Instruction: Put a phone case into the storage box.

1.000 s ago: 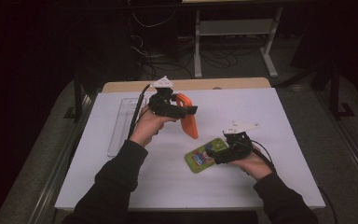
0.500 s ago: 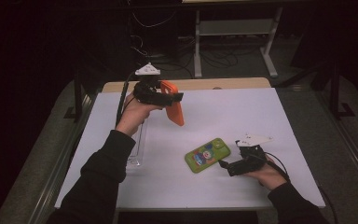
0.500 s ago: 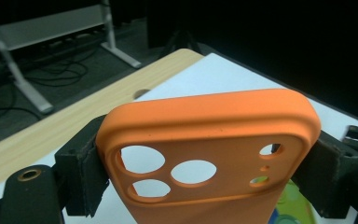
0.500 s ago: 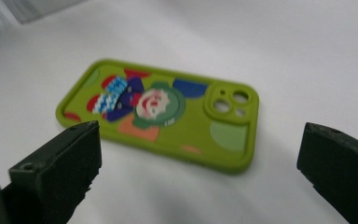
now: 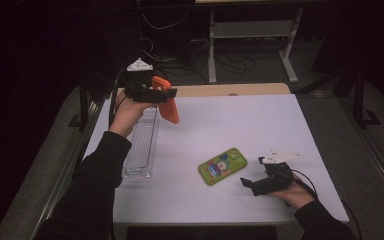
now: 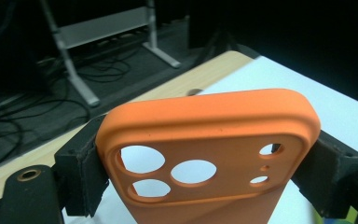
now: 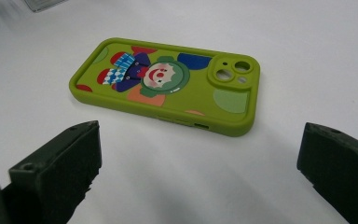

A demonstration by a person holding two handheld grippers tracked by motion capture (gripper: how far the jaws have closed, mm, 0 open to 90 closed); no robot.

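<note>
My left gripper (image 5: 166, 93) is raised above the table's far left and is shut on an orange phone case (image 5: 166, 105), which hangs down from the jaws. In the left gripper view the orange case (image 6: 205, 149) sits crosswise between both pads (image 6: 81, 175), camera cut-outs showing. A green phone with a clown picture (image 5: 222, 166) lies flat on the white table (image 5: 230, 120). My right gripper (image 5: 247, 184) rests low just right of it, jaws open and nothing between them. The right gripper view shows the green phone (image 7: 168, 86) a short way beyond the open jaws.
A clear plastic tray (image 5: 142, 145) lies along the table's left side, below my left forearm. Past the table's wooden far edge (image 5: 230, 90) stand a metal rack (image 5: 252, 30) and loose cables on the floor.
My left gripper has carried the orange case up and toward the far left. The right gripper has let go of the green phone and drawn back to the right.
</note>
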